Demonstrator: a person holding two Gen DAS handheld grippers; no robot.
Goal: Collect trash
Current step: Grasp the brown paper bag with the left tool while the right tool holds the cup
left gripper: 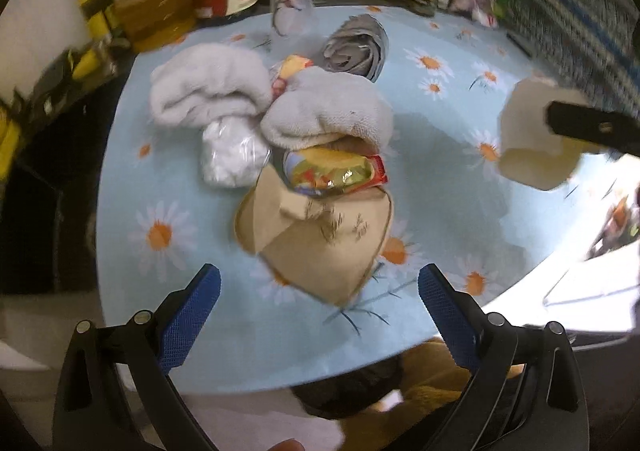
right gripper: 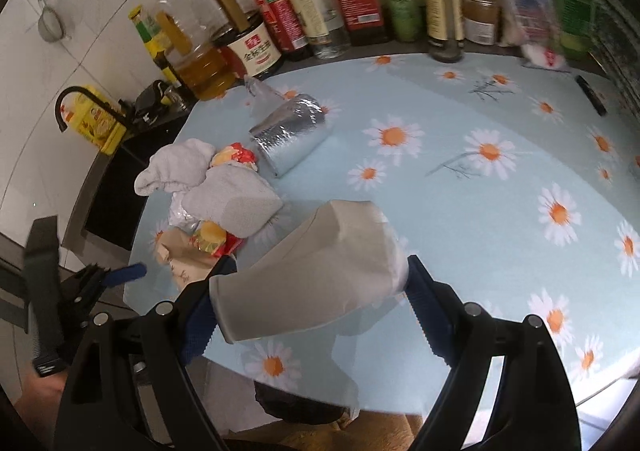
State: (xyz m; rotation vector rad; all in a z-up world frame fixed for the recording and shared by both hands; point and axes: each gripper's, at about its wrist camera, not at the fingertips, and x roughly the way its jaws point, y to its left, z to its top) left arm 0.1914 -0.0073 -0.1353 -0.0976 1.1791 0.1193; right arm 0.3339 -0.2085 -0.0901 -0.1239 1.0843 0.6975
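A pile of trash lies on the daisy-print tablecloth point(left gripper: 440, 179): a crumpled brown paper bag point(left gripper: 320, 243), a shiny snack wrapper point(left gripper: 336, 171), two grey-white cloths point(left gripper: 328, 111), a clear bag of white stuff point(left gripper: 232, 159) and a silver foil roll point(left gripper: 356, 47). My left gripper point(left gripper: 320, 307) hangs open just above the near edge of the brown bag, with nothing between its blue pads point(left gripper: 192, 315). My right gripper point(right gripper: 318, 279) is shut on a squashed white paper cup point(right gripper: 312, 271), held above the table to the right of the pile. The cup point(left gripper: 536, 139) also shows in the left wrist view.
Sauce and oil bottles point(right gripper: 280, 23) line the back of the table. A black marker point(right gripper: 592, 95) lies at the far right. A yellow box point(right gripper: 96, 123) stands off the table's left side. Below the table's near edge sits a dark bag point(left gripper: 348, 387).
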